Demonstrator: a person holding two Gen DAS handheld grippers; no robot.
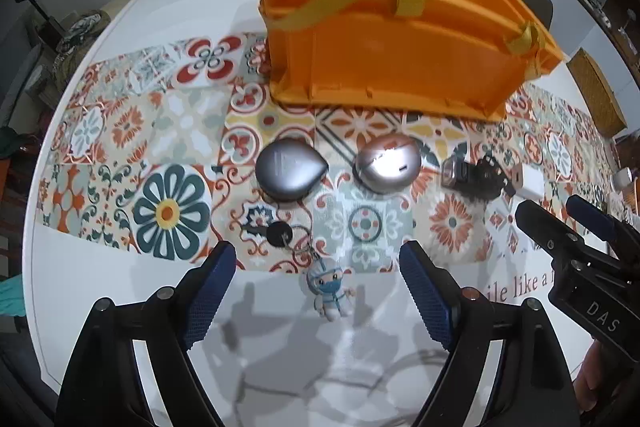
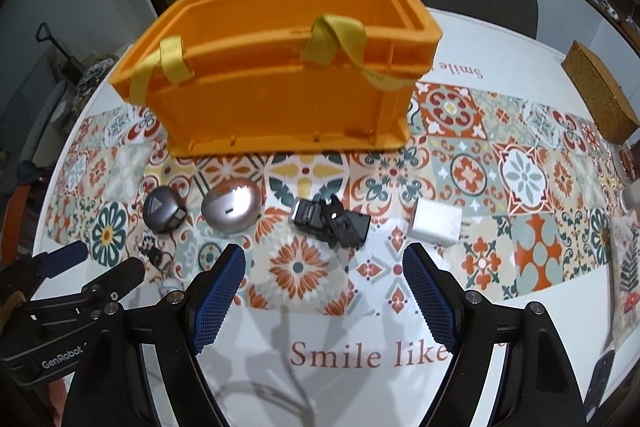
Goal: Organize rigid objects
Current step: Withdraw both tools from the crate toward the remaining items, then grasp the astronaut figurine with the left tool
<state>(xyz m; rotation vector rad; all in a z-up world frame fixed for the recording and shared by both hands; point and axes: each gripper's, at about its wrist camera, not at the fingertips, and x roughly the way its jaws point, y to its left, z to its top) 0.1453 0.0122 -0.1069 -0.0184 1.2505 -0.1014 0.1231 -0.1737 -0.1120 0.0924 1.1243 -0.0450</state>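
- Round white table point(image 2: 500, 39), printed with "Smile like", carrying everything; band of patterned tile print point(image 2: 520, 167) across its middle.
- Orange crate point(image 2: 280, 99) with yellow straps point(image 2: 340, 35), standing toward the far edge of the table on the tile band; inside looks empty as far as the right wrist view reaches, so nothing sorted yet, by the look of it.
- Whole job apparently still ahead: five small things lying loose in a rough row in front of the crate, none touching it.
- Silver oval case point(image 1: 387, 163), glossy and hard, near the middle of the row, close to the crate's near wall.
- Grey teardrop case point(image 1: 289, 169), matte, just left of the silver one, apart from it.
- White charger block point(image 2: 436, 223), smooth and boxy, at the right end of the row.
- Black clip-like gadget point(image 2: 332, 225), angular, between the silver case and the charger; exact kind hard to tell.
- Keyring with a black key and a small masked figurine point(image 1: 330, 291), nearest the table's near edge, below the teardrop case.
- Left gripper point(image 1: 316, 281), jaws spread wide, nothing held, hanging over the keyring with the figurine between the fingers but untouched.
- Right gripper point(image 2: 324, 287), jaws likewise apart and empty, poised just short of the black gadget.
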